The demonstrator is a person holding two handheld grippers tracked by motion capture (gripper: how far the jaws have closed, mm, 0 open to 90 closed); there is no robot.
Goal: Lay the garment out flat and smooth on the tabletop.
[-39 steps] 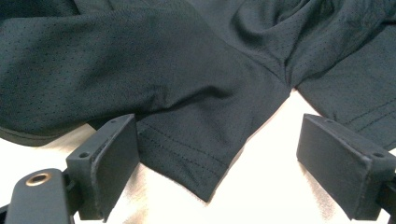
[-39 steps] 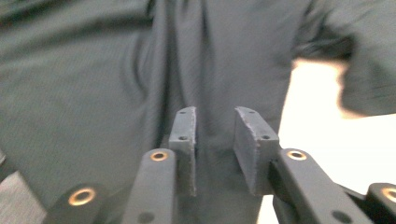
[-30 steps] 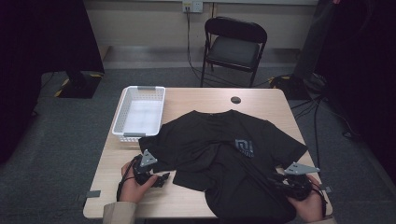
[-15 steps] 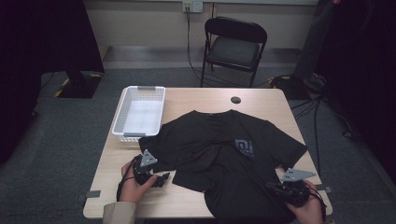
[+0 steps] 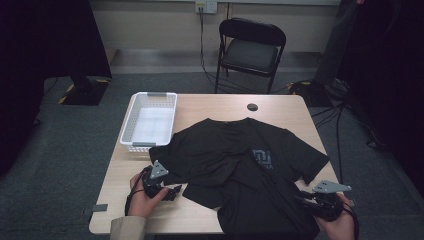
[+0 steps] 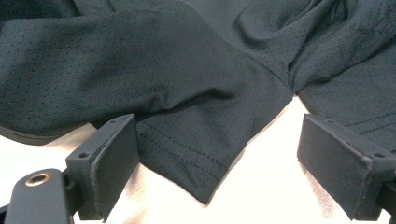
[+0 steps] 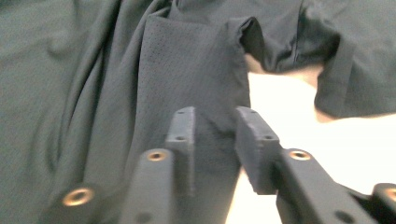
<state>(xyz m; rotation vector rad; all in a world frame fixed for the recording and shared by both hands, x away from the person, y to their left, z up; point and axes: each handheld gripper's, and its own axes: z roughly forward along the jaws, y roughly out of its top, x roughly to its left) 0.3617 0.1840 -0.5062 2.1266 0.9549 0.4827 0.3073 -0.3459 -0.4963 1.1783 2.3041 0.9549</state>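
Observation:
A black t-shirt [image 5: 240,165] lies spread on the wooden table [image 5: 200,105], its hem hanging over the near edge. My left gripper [image 5: 172,192] rests on the table at the shirt's left sleeve. Its jaws stand wide open, and the sleeve's hemmed corner [image 6: 187,154] lies between them untouched. My right gripper [image 5: 301,200] sits at the shirt's near right side. Its jaws [image 7: 215,116] have just been opening. A narrow gap shows between them over the shirt's folded side edge [image 7: 210,84], which lies slack and unpinched.
A white plastic basket [image 5: 131,120] stands at the table's far left, touching the shirt's left sleeve. A small black disc [image 5: 252,107] lies near the far edge. A black folding chair [image 5: 252,50] stands behind the table. Bare tabletop [image 7: 299,107] shows right of the shirt's side.
My right gripper has shifted a little toward the near right corner of the table. The left hand and the shirt's left sleeve have stayed put.

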